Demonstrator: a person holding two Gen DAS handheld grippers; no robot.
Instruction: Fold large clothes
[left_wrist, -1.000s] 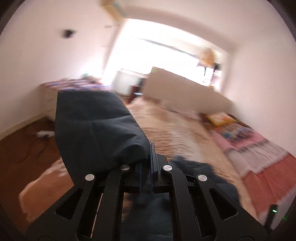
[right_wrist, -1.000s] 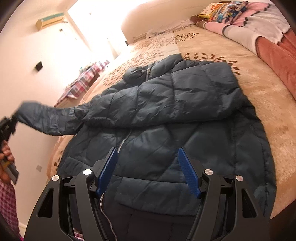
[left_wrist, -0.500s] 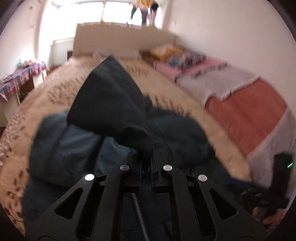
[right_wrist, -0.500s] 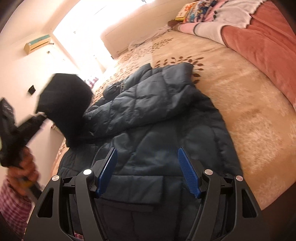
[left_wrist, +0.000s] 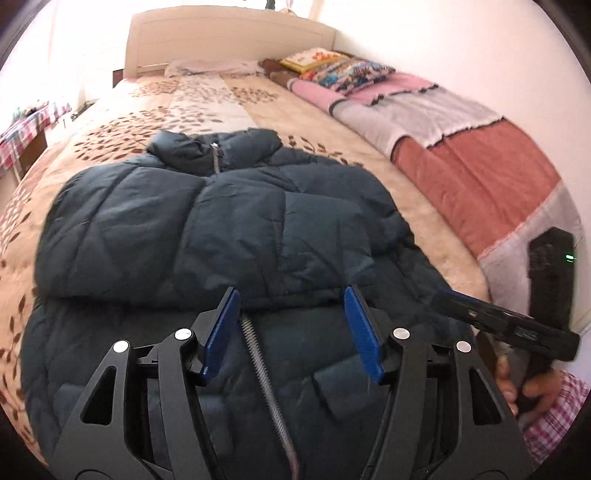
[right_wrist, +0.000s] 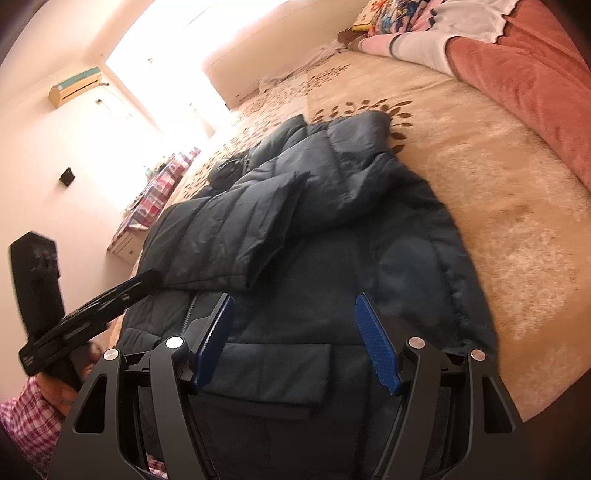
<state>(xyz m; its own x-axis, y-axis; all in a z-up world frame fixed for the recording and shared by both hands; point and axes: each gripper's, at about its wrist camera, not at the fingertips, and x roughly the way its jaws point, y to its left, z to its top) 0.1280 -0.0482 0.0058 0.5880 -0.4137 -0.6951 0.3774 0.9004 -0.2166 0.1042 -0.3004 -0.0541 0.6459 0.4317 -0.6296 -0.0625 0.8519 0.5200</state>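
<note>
Puffer jacket (left_wrist: 221, 236): flat on bed (left_wrist: 424, 192), zipper up, both sleeves folded across chest. Left gripper (left_wrist: 291, 328) and right gripper (right_wrist: 295, 339): jaws apart, empty, above hem. Handling estimate: light, bulky, soft, slick shell, springs back. Pinch hem corners deep.

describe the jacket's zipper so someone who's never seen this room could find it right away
Start at the big bed with the leaf-print cover; a dark blue puffer jacket lies spread on it. Down the jacket's middle, emerging from under the folded sleeves, runs the zipper. It is the only metallic silver line on the dark quilted fabric.
</note>
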